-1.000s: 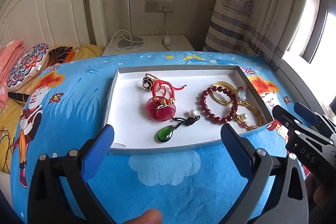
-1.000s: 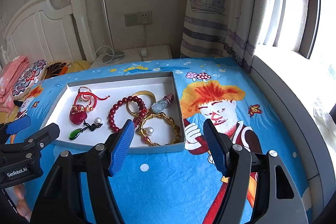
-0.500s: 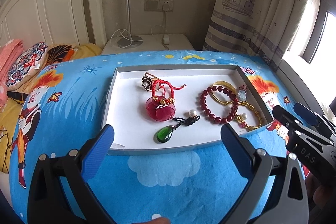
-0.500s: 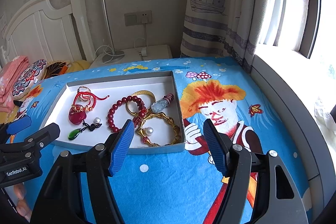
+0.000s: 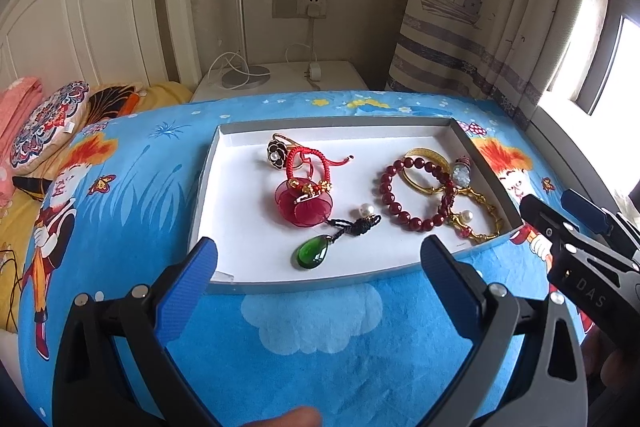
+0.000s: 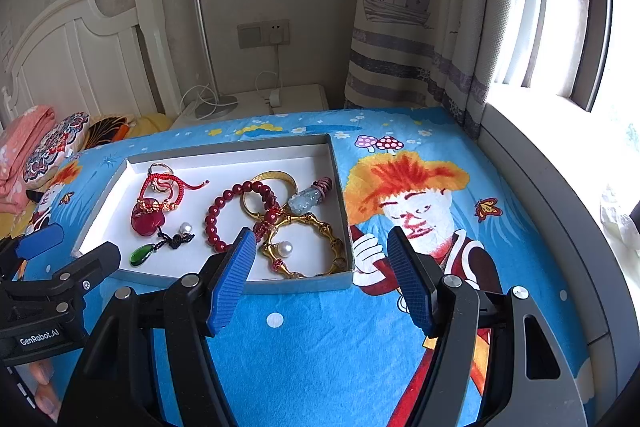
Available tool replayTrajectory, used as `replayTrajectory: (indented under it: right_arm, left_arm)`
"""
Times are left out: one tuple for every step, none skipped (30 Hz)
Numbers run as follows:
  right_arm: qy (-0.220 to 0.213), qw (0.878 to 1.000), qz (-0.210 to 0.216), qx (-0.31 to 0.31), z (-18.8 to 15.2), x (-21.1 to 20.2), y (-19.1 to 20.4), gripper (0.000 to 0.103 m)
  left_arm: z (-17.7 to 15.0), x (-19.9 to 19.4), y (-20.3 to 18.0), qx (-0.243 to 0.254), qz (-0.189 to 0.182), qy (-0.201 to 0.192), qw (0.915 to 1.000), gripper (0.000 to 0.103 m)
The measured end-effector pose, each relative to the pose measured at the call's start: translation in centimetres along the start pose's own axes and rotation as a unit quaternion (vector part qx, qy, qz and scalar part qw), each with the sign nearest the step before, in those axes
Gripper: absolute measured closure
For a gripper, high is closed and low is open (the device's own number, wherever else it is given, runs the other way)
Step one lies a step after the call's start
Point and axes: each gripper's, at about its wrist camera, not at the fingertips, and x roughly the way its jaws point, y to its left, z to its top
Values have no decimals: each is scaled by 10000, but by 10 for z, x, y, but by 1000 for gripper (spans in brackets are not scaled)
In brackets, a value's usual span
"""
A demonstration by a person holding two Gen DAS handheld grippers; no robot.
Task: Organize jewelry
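Over the bedspread both grippers — left gripper (image 5: 318, 255), right gripper (image 6: 322, 279) — hung unclenched, holding nothing; jewelry sat tangled inside the tray (image 5: 320, 285). Best pick: the green pendant (image 5: 310, 254) — lies clear.

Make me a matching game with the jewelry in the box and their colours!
Things:
1. teardrop pendant
2. round bead bracelet
3. bamboo-style bangle
4. flower ring

Colours:
A. gold
B. black with a white pearl
C. green
D. dark red

Pairs: 1-C, 2-D, 3-A, 4-B
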Motion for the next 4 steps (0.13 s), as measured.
replayTrajectory:
  right_arm:
    - [1,10000,0,4,0,0,0,38]
    - [-1,10000,0,5,0,0,0,37]
    - [-4,10000,-3,3,0,0,0,37]
    - [-3,10000,-1,3,0,0,0,36]
  left_arm:
    - [0,0,0,-11,-9,1,10000,5]
    - [0,-1,0,-20,-15,-5,10000,5]
    - [0,-1,1,-22,-18,-9,10000,5]
    - [0,-1,1,-25,-20,-11,10000,5]
